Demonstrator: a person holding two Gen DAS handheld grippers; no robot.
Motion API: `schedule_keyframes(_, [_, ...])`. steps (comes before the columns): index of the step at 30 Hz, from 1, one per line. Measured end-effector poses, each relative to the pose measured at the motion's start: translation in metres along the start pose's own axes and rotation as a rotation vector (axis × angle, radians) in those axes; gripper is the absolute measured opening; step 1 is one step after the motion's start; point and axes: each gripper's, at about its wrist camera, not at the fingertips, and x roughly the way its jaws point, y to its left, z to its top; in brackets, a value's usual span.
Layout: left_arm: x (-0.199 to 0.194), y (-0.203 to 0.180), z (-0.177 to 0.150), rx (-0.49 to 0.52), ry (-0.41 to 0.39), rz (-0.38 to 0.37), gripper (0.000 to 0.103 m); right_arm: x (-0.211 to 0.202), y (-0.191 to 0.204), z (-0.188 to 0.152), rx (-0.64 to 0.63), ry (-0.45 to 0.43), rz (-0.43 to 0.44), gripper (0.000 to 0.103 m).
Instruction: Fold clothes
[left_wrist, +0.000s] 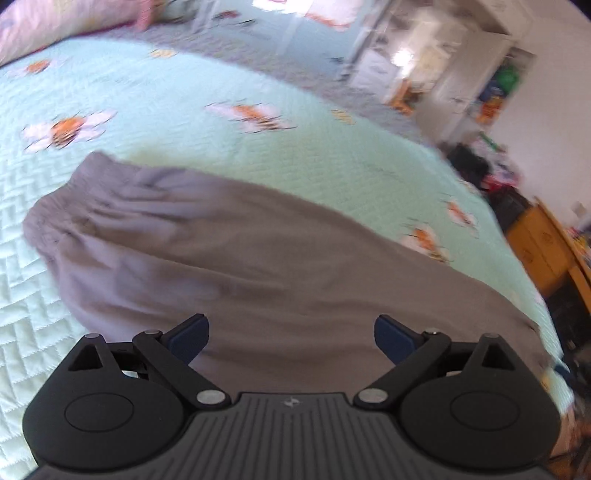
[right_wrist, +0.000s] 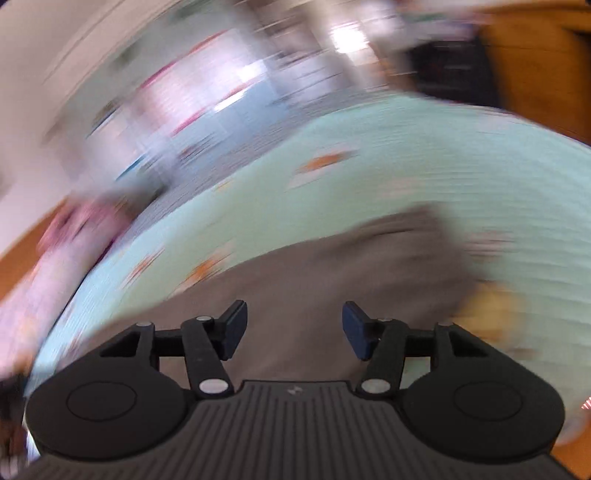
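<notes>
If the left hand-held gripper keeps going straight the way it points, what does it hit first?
Most likely the grey garment spread on the mint quilted bedspread. The left hand-held gripper is open and empty, angled down over the cloth; depth is hard to judge.

1. The left gripper (left_wrist: 291, 338) is matte black, with two round side housings and a ribbed grey centre plate bearing a small logo.
2. Its fingers (left_wrist: 190, 338) carry dark blue pads, on black link arms with silver pivot pins.
3. The right gripper (right_wrist: 294, 328) looks identical.

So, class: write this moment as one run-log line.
left gripper: open | right gripper: open | grey garment: on bed, unheld
</notes>
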Motion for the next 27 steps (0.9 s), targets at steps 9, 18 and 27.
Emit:
schedule_keyframes(9, [0.011,-0.085,-0.038,0.33,0.121,-0.236,0.099,0.074,0.148,-0.031,-0.164,0.293,0.392,0.058])
schedule_keyframes(18, [0.033,-0.063,-0.07,0.393,0.358,-0.343,0.099,0.094,0.13,-0.091,0.117,0.579,0.457,0.058])
schedule_keyframes(27, [0.031,-0.062,-0.076,0.336,0.323,-0.351,0.1,0.094,0.16,-0.065,0.14,0.425,0.581,0.066])
